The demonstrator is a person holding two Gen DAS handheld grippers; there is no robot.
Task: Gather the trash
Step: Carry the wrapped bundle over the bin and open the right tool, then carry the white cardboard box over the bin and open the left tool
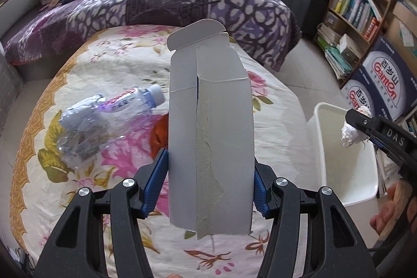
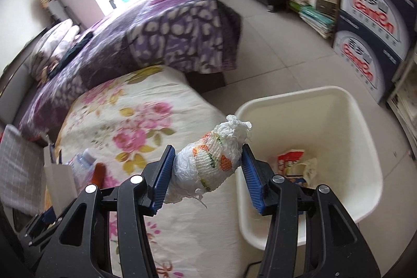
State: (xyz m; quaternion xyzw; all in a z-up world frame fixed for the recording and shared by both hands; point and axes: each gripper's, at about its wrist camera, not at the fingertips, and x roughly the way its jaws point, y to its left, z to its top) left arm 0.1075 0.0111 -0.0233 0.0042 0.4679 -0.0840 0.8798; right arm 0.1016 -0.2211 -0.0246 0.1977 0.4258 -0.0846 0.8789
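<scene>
**Both hands loaded, bin only partly filled**

Beside the flowered bed [image 1: 130, 61], the white bin [image 2: 359, 127] stands on the tiled floor, right up against the mattress edge, and it is not empty: a red-and-white wrapper [image 2: 290, 160] and some pale scraps lie at the bottom, so part of the collecting looks done.

Over the bedspread, the left gripper [image 1: 211, 186] has its jaws clamped on either side of a flattened grey carton [image 1: 211, 121], held upright with its flap open at the top. That carton is above the bed, well short of the bin.

Closer to the goal, the right gripper [image 2: 206, 173] squeezes a crumpled paper wad [image 2: 211, 160] with an orange-and-green print, the blue pads [image 2: 163, 176] pressing in from both sides. The wad hangs at the bin's near rim, not quite over the opening as far as I can judge.

Left on the bed: a crushed plastic bottle [image 1: 104, 119] lying on its side, and a small orange thing [image 1: 160, 133] half hidden behind the carton; I cannot tell what it is.

So my read: roughly midway. Two pieces are in hand waiting to drop, and at least two more need fetching.
</scene>
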